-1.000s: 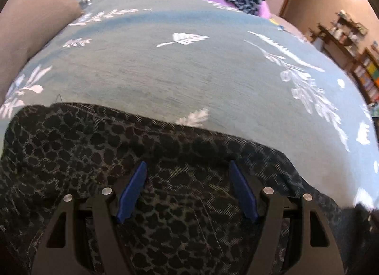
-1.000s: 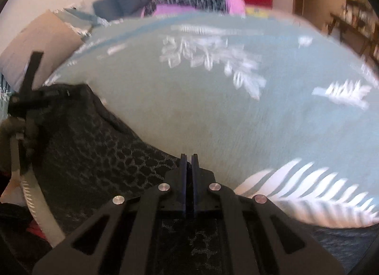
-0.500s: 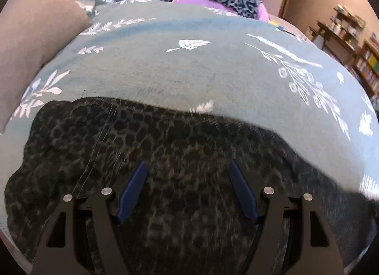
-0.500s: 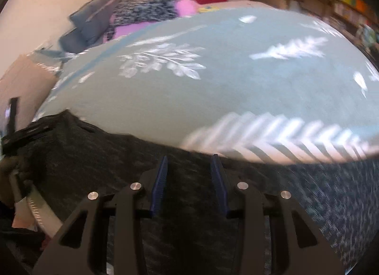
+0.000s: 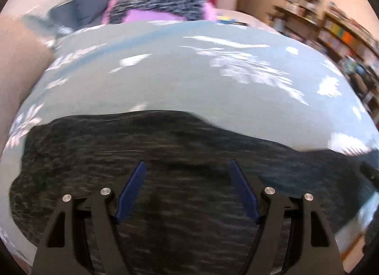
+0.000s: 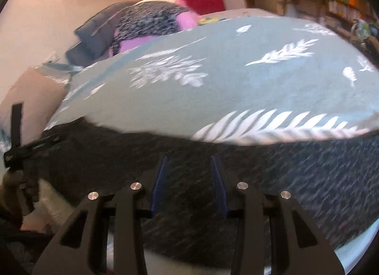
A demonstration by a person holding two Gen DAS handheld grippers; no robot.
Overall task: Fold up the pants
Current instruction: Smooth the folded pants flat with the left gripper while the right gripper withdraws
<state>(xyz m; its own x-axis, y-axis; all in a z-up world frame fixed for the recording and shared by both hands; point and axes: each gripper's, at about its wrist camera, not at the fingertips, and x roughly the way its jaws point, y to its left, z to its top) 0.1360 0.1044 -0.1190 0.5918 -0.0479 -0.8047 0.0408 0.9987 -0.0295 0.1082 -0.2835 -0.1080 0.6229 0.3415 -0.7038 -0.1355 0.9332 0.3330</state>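
Left gripper [image 5: 187, 168] fingers spread, holding nothing; right gripper [image 6: 189, 163], pinched shut a second ago, now parted too; pants [image 5: 165, 147] released, lying dark and flat on the near bedspread [image 6: 236, 90]; this fold looks set down; clothes pile [image 6: 151, 21] beyond.

The pants [image 5: 165, 156] are dark grey-black with a leopard-like print, blurred in both views. They lie spread flat along the near edge of the bed, a wide band running left to right. Their far edge is uneven, rising in a low hump on the left [image 6: 308, 168].
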